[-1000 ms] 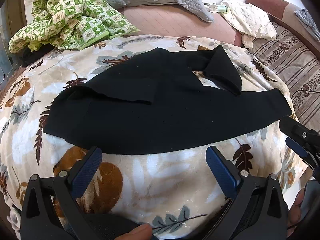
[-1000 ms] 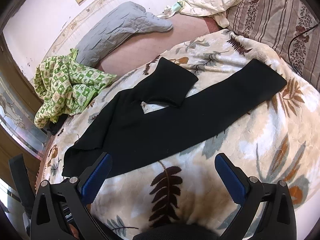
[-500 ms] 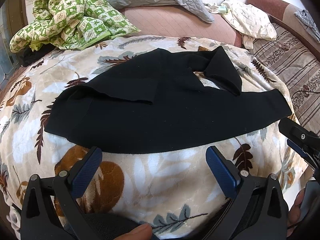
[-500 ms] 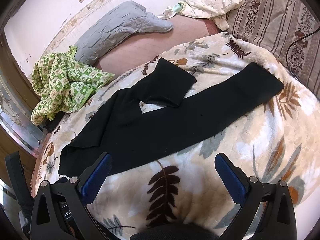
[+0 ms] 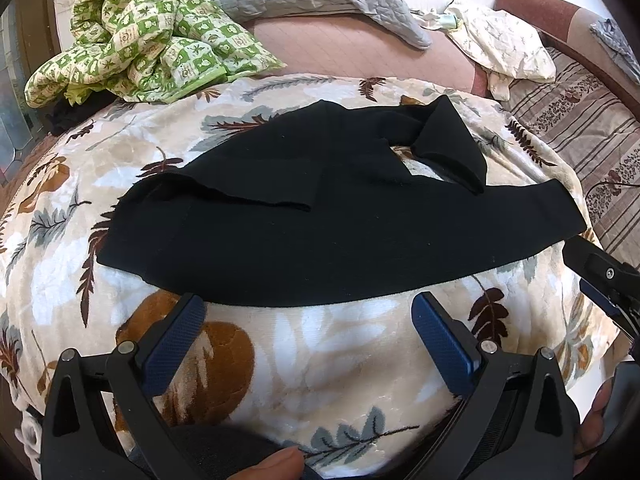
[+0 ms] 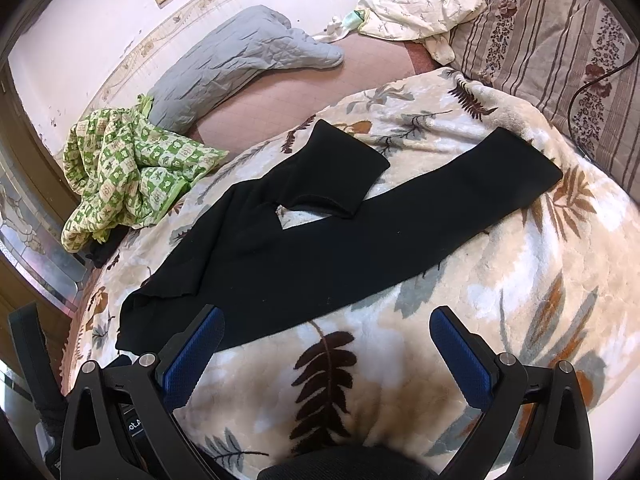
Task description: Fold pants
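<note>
Black pants lie spread on a cream leaf-print blanket. One leg runs out flat to the right, the other is folded back short at the far side. The waist end lies at the left. The pants also show in the right wrist view. My left gripper is open and empty, just short of the pants' near edge. My right gripper is open and empty, near the same edge further right. Its fingers show at the right edge of the left wrist view.
A green checked cloth lies bunched at the far left. A grey quilted pillow and a cream cloth lie at the back. A striped pillow with a black cable is at the right.
Both grippers have shifted slightly; the pants sit a little lower and nearer in both views. The pants themselves have not moved. Both grippers stay open.
</note>
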The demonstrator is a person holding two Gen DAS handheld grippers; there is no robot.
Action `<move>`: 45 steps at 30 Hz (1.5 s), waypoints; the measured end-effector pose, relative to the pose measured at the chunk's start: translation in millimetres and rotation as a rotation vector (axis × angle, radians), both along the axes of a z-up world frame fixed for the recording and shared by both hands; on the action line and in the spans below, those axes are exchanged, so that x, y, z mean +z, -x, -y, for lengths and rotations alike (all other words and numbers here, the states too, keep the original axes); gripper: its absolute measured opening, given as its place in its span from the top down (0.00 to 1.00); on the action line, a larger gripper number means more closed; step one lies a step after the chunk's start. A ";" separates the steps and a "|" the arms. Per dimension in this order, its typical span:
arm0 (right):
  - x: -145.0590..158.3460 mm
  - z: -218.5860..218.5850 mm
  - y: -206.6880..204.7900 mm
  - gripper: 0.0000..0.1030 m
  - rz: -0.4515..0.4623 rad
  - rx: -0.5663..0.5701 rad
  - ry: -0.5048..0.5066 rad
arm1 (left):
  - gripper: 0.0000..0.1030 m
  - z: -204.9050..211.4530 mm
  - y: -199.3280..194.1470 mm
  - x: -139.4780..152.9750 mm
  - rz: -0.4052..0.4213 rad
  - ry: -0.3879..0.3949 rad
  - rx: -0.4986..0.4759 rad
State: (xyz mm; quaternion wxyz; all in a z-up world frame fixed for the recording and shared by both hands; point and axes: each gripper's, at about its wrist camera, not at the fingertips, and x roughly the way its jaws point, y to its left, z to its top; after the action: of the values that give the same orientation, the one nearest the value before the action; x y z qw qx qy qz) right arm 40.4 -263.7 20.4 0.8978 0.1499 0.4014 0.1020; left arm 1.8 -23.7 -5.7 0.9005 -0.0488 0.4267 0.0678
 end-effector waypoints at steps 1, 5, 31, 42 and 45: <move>0.0 -0.3 0.0 0.01 0.000 0.000 0.002 | 0.00 0.3 0.0 0.1 0.000 -0.002 0.001; 0.6 0.5 -0.1 0.01 0.000 0.001 -0.002 | 0.00 1.6 -0.3 0.4 0.000 -0.011 0.003; 1.3 -1.1 -3.3 0.01 -0.004 0.027 0.004 | 0.00 1.7 -1.0 -2.6 -0.011 -0.021 0.008; 25.7 5.9 -2.5 0.01 0.138 0.085 0.192 | 0.00 -3.6 2.2 4.0 0.005 0.019 -0.002; 29.1 4.8 6.7 0.01 0.302 0.219 0.422 | 0.00 -28.2 11.2 28.1 0.073 0.099 -0.029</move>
State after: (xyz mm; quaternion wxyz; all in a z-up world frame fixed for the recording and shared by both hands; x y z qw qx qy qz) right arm 33.7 -268.5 49.6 0.9425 -0.1016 0.2891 0.1336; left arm -9.4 4.5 22.4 0.9128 -0.0898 0.3971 0.0318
